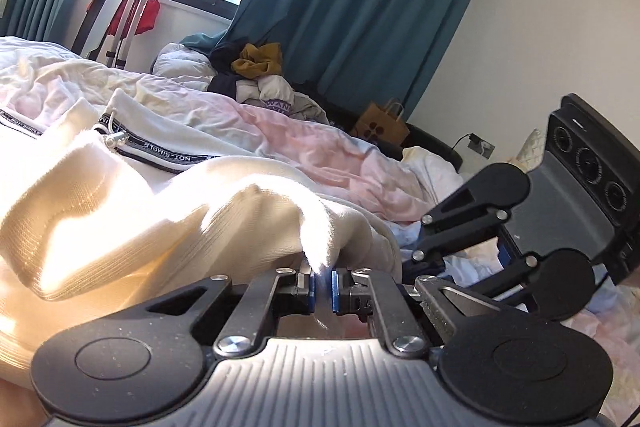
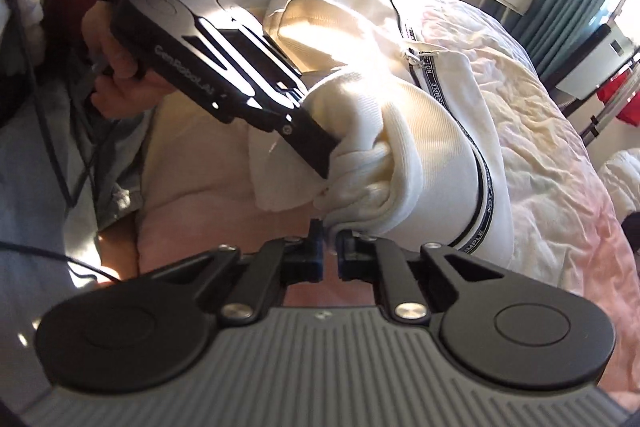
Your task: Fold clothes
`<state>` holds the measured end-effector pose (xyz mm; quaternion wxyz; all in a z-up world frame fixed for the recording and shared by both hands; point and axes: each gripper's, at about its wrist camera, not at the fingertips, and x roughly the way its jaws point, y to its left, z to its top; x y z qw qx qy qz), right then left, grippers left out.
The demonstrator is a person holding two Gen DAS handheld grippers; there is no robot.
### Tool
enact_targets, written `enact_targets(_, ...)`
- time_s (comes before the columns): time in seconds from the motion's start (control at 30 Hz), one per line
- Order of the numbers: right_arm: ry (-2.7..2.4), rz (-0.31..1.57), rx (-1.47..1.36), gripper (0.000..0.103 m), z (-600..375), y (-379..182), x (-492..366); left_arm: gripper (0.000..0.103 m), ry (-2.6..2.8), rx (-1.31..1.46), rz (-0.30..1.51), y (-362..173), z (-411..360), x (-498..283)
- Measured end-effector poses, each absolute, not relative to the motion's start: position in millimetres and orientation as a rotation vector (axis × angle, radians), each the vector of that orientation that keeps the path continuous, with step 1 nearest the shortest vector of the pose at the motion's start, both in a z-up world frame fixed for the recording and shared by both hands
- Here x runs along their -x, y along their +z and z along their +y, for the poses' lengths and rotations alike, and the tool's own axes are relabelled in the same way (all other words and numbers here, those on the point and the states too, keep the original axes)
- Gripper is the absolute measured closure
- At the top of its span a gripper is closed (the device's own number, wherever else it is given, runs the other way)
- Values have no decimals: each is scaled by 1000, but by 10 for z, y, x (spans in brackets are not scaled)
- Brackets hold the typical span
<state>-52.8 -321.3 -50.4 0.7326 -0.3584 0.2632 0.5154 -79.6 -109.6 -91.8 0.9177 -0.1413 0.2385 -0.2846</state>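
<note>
- The left claw (image 1: 323, 281) is clamped on a fold of the cream jacket's (image 1: 132, 211) hem, cloth pinched between the blue pads.
- The right claw (image 2: 329, 251) is clamped on the bunched hem just beside it.
- The jacket (image 2: 436, 131) is spread on the bed (image 2: 552, 163), its black lettered zipper tape (image 2: 486, 183) running away from the hem.
- Both grips are best kept firm, and the hem lifted evenly toward the collar so the zipper tape stays straight.

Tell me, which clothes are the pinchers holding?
The cream jacket with black lettered tape, pinched by both the left gripper and right gripper. The heap by the curtain lies untouched.
</note>
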Motion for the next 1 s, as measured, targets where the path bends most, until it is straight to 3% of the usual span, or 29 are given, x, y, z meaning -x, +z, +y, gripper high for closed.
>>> enact_targets(0.33,912,633,651,96,-3254,-624,659,94,-615,264,550,-963,-1153,695)
enact_targets(0.43,872,650,451,96,-3561,-423,591,90,-660,302,579,-936,-1043,712)
enact_targets(0.5,835,637,314,95,-3773,-249,526,81,-681,299,573,-922,-1009,777)
enact_targets(0.6,819,659,183,94,-3921,-136,382,79,-692,261,567,-946,-1080,823)
enact_targets(0.7,849,696,187,91,-3843,-201,250,79,-702,222,561,-972,-1154,867)
enact_targets(0.83,909,748,311,78,-3600,-386,266,79,-674,194,555,-1049,-1216,821)
enact_targets(1.0,891,718,279,78,-3648,-439,220,80,-676,170,550,-1148,-1314,742)
